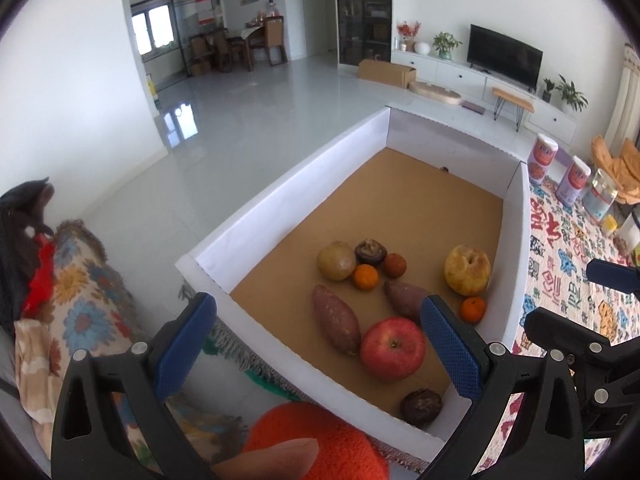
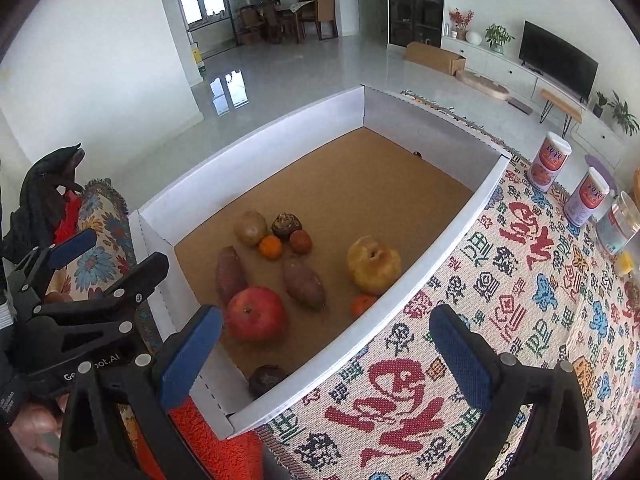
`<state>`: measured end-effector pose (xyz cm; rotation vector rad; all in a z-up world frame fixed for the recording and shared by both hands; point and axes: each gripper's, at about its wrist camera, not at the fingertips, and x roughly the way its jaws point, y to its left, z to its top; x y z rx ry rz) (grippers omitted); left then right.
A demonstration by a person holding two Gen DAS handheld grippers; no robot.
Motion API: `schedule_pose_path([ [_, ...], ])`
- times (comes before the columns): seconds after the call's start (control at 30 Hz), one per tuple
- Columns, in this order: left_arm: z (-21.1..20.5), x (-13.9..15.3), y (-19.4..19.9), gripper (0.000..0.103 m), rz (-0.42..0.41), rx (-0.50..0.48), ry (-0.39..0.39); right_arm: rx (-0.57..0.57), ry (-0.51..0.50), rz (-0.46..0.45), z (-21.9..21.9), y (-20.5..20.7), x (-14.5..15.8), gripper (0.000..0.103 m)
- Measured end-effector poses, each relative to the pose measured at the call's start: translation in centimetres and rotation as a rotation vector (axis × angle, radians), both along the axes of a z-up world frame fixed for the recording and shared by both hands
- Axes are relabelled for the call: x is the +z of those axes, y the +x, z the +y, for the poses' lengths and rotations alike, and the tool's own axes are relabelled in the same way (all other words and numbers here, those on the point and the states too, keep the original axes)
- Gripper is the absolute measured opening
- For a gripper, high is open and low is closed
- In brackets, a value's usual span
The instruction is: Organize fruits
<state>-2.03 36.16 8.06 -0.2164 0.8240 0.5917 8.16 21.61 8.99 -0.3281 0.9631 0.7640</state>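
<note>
White-walled box (image 1: 280, 184), far half bare; both grippers (image 1: 316, 344) (image 2: 326, 344) agape

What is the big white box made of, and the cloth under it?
The box looks like cardboard: matte white walls, folded corner flaps, plain brown floor. The cloth looks like woven fabric: visible weave, coloured patterns, a fringed edge.
</note>
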Motion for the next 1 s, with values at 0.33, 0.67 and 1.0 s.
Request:
schedule_pose_path([
  [0.33,0.7,0.8,-0.7,0.102,0.003,0.030,-0.005,0.023,-0.015,-0.055,1.0,-1.6,1.5,0.103],
  [0.67,0.9,1.7,-1.1,0.102,-0.009,0.039,0.007,0.023,-0.037,-0.055,1.7,-1.6,1.9,0.103],
  [1.0,1.5,1.5,-0.8,0.102,0.007,0.068,0.015,0.012,-0.045,-0.050,2.0,-1.4,1.8,0.103],
])
